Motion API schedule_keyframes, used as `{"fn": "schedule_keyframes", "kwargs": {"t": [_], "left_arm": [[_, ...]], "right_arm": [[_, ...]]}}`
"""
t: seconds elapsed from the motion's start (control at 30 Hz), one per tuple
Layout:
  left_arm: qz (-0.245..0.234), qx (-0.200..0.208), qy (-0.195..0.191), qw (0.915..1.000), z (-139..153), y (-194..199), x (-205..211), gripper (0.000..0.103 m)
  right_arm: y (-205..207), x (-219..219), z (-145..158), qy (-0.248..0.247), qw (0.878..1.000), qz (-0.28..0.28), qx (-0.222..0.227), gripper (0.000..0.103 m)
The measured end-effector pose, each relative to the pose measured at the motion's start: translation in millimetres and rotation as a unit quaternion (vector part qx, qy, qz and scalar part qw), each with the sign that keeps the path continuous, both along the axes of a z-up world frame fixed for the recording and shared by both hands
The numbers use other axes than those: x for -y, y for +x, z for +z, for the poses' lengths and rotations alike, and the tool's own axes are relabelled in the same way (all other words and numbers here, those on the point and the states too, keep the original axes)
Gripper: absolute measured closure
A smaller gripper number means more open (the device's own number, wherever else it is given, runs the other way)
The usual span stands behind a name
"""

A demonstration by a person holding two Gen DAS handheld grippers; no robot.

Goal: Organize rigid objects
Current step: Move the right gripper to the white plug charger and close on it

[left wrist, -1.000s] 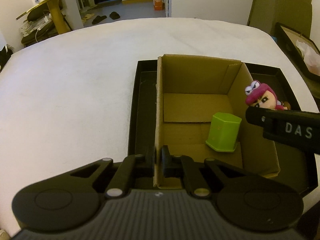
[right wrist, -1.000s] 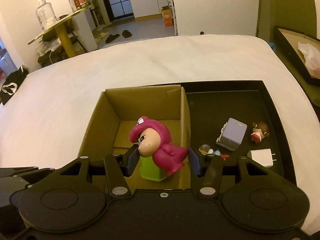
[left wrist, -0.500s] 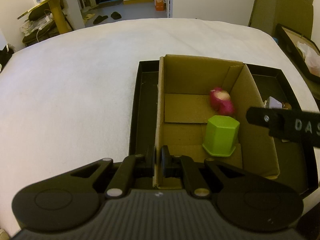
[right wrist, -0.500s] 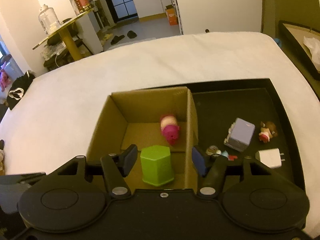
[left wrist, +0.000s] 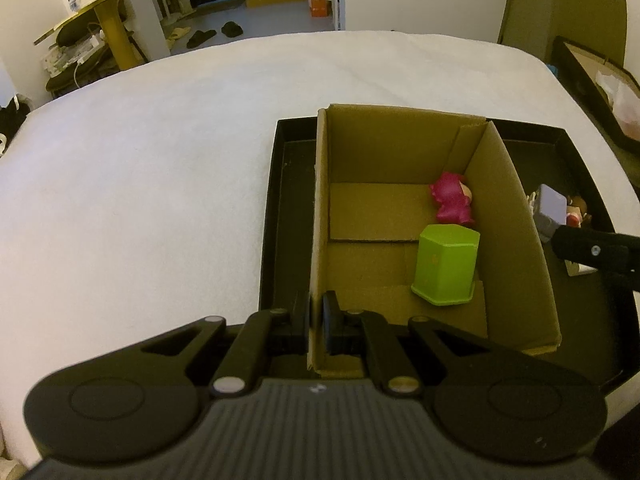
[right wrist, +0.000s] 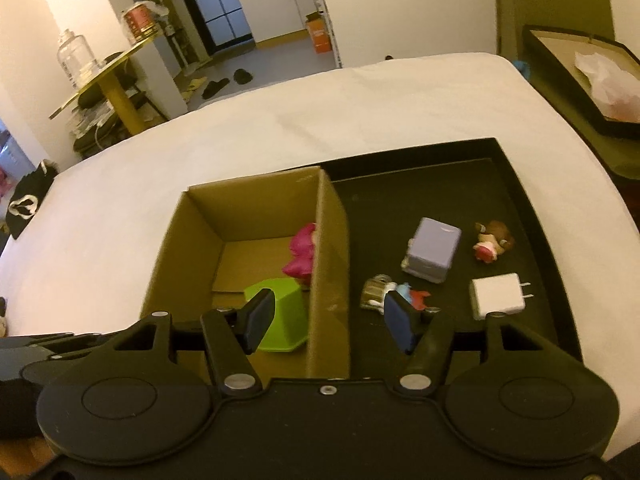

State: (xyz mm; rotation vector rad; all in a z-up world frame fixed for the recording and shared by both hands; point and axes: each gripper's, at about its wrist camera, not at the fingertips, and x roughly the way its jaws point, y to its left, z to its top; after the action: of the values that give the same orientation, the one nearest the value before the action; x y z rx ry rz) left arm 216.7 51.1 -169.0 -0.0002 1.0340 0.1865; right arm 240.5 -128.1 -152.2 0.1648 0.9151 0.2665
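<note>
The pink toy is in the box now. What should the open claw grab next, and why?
Probably the right gripper should swing over to the small figure on the black tray just ahead of it. Its jaws are open and empty, the pink toy already lies in the box, and that figure is nearest.

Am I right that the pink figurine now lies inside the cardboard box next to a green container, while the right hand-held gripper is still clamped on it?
Not quite. The right hand-held gripper is open and empty, as the right wrist view shows. The pink figurine does lie in the cardboard box beside the green container.
</note>
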Motion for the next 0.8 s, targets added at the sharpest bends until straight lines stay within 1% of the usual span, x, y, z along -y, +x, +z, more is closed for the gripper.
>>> {"fn": "schedule_keyframes", "kwargs": {"t": [0.27,0.33,0.4,0.47,0.6,0.8], "left_arm": [[0.003,-0.007,0.015,0.9999,2,-1,5,0.096],[0.005,-0.008,0.019,0.9998,3,-1,6,0.096],[0.008,-0.009,0.023,0.9997,3,-1,8,0.095],[0.011,-0.012,0.031,0.9994,3,-1,10,0.093],[0.017,-0.019,0.038,0.9989,3,2,12,0.092],[0.026,-0.028,0.064,0.9972,3,3,17,0.083]], "right_arm": [[-1,21,-8,0.004,1.0,-0.015,-0.001,0.042],[-2,26,-11,0.004,1.0,-0.018,0.0,0.041],[-2,32,-13,0.003,1.0,-0.023,0.002,0.038],[-2,38,-15,0.002,1.0,-0.026,0.004,0.037],[-2,48,-21,0.003,1.0,-0.031,0.001,0.037],[-3,63,-32,0.008,0.999,-0.041,0.001,0.036]]}}
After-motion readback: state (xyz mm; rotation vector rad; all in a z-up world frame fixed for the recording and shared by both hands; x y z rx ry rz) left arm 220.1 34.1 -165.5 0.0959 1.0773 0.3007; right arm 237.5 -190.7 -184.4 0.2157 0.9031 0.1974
